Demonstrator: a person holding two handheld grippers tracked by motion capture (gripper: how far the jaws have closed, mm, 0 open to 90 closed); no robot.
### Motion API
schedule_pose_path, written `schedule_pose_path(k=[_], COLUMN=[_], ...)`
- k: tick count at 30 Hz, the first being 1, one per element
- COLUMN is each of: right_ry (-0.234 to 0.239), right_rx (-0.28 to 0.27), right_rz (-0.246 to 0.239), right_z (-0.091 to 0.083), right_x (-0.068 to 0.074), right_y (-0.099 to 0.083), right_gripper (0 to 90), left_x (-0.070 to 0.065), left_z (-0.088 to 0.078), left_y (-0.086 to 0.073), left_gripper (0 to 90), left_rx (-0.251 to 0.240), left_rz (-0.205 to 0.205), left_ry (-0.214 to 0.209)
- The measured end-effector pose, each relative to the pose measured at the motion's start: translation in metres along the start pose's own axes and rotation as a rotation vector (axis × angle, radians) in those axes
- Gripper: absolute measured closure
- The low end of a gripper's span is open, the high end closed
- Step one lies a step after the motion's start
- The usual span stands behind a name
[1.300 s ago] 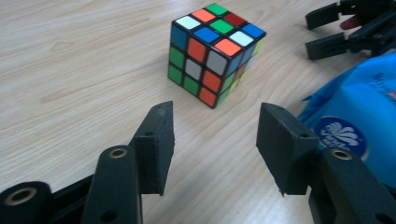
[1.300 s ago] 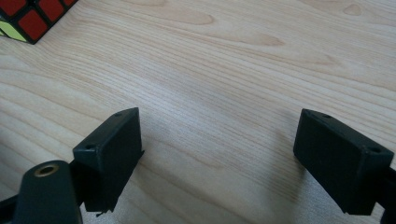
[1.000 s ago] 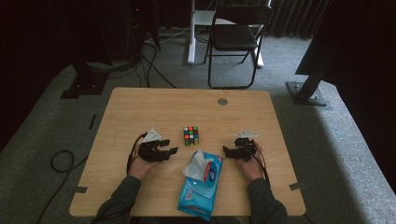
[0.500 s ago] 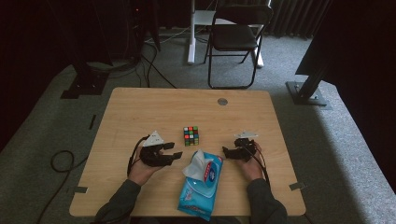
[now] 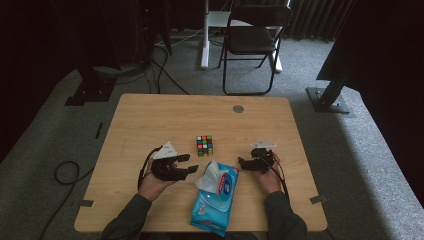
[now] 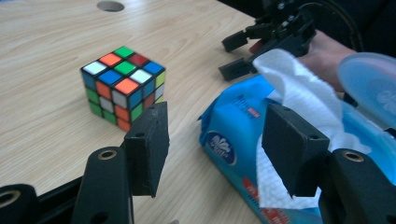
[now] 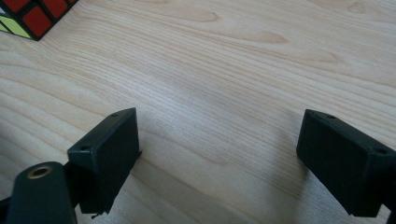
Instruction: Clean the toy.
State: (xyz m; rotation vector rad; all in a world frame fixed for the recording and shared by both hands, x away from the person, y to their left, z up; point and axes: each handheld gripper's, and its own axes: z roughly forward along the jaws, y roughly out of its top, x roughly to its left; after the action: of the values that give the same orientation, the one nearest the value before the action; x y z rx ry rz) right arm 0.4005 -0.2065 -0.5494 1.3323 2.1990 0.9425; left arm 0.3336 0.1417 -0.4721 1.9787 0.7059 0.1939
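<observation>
High view: wipes pack (image 5: 214, 204) lies between both hands, a white wipe (image 5: 209, 176) sticking up; left gripper (image 5: 191, 164) just beside it, right gripper (image 5: 243, 163) close too.
Left gripper view: jaws spread wide, holding nothing, cube (image 6: 123, 86) beyond.
Right gripper view: jaws apart over bare table (image 7: 224, 84).

L gripper (image 5: 187, 164) – R gripper (image 5: 242, 164) – jaws apart

The cube (image 5: 204, 145) lies just behind the wipes pack (image 5: 215, 200), between both grippers.
</observation>
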Motion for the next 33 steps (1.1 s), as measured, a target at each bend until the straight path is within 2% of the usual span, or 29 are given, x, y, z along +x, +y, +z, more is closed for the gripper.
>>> schedule_pose_path(k=[9,16,19,23,28,33], right_ry=[-0.003,-0.003,-0.003,-0.003,-0.003,-0.003], right_rx=[0.0,0.0,-0.001,0.0,0.0,0.0], right_rz=[0.003,0.004,0.004,0.004,0.004,0.004], right_z=[0.0,0.0,0.0,0.0,0.0,0.0], right_x=[0.0,0.0,0.0,0.0,0.0,0.0], right_y=[0.0,0.0,0.0,0.0,0.0,0.0], right_gripper=[12.9,12.9,12.9,12.9,12.9,12.9], left_x=[-0.015,-0.025,-0.028,-0.03,-0.032,-0.036], left_z=[0.01,0.024,0.029,0.033,0.037,0.039], left_y=[0.007,0.011,0.011,0.009,0.007,0.006], left_gripper=[46.0,47.0,47.0,48.8,54.3,67.1], left_rx=[0.012,0.012,0.028,0.046,0.079,0.102], left_rz=[0.057,0.075,0.089,0.089,0.086,0.109], left_ry=[-0.049,-0.105,-0.116,-0.125,-0.14,-0.16])
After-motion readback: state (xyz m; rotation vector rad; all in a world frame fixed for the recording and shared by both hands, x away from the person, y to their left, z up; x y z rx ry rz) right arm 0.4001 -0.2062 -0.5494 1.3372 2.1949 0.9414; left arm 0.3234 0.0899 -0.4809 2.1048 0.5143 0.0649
